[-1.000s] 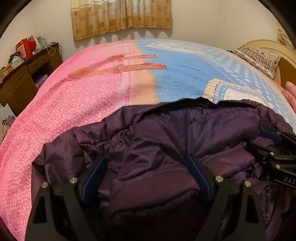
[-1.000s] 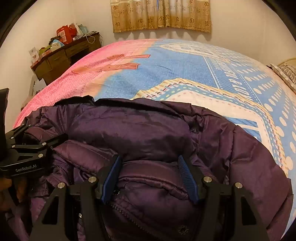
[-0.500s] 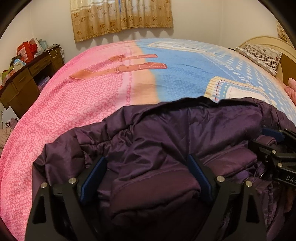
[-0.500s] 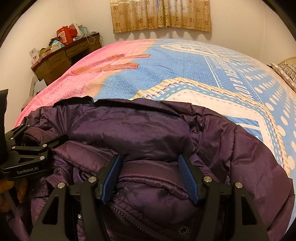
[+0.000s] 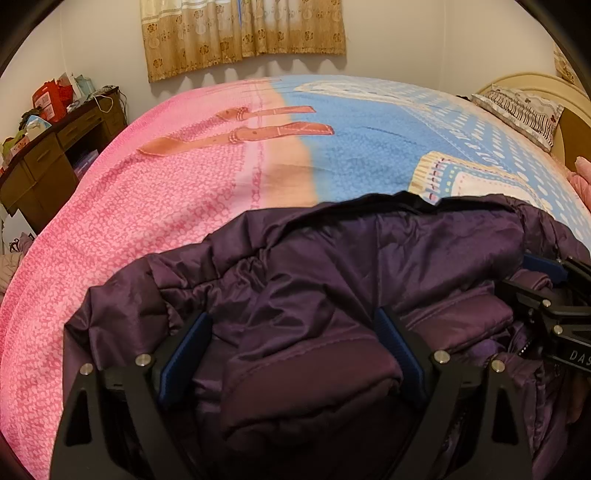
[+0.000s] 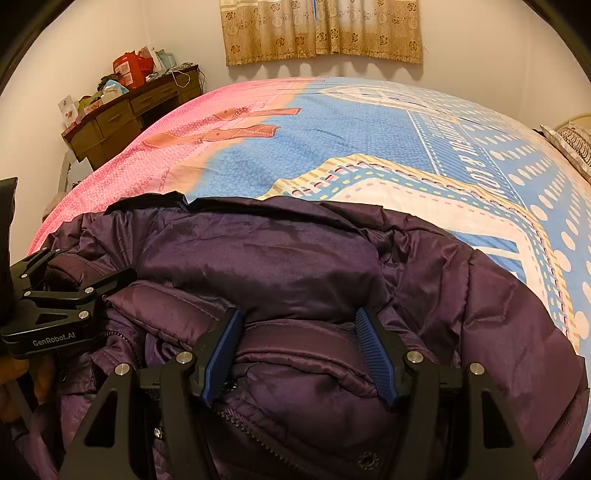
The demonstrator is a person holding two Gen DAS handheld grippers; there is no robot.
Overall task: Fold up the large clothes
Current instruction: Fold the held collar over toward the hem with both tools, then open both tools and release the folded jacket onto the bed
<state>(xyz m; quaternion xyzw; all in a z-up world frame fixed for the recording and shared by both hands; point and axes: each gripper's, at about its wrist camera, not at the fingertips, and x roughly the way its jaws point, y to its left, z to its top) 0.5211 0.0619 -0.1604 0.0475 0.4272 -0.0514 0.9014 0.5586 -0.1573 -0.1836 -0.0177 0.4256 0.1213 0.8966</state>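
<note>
A dark purple padded jacket lies bunched on the near side of the bed. My left gripper stands wide open over a thick cuffed fold of it. That fold sits between the pads, and the left pad stands clear of the cloth. To its right, my right gripper is shut on a padded fold by the zipper, and the cloth fills the gap between its blue pads. Each gripper also shows at the edge of the other's view: the right gripper and the left gripper.
The jacket rests on a pink and blue patterned quilt that stretches far ahead. A brown desk piled with clutter stands at the far left. A striped pillow leans on the headboard at the right. Curtains hang on the back wall.
</note>
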